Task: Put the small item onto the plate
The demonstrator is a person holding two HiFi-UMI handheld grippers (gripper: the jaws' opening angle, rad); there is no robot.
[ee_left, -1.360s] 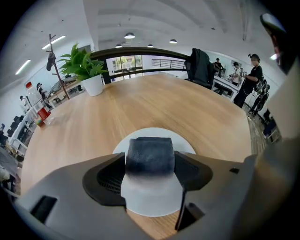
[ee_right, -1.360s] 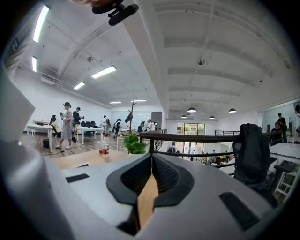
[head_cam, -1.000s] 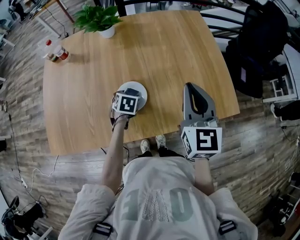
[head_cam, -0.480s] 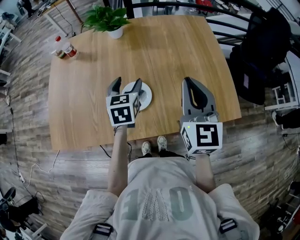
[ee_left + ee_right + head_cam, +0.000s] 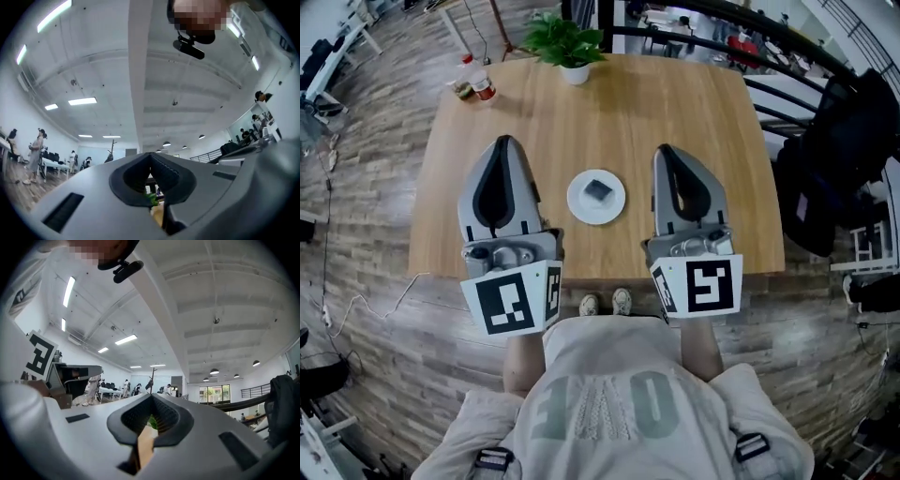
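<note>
The small dark item [image 5: 598, 189] is lying flat at the middle of the white plate [image 5: 614, 208], looking nearly square, so no long axis is showing. The left gripper [image 5: 503, 142] is closing its jaws together on nothing; the right gripper [image 5: 665, 150] is sitting closed and empty. Both are flanking the plate over a wooden table [image 5: 675, 103], with plank flooring [image 5: 375, 169] lying around it.

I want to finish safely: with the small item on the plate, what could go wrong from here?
1. The plate lies between the left gripper and right gripper; a sideways swing might knock it.
2. The small item lies loose on it, so a bump could slide it off.
</note>
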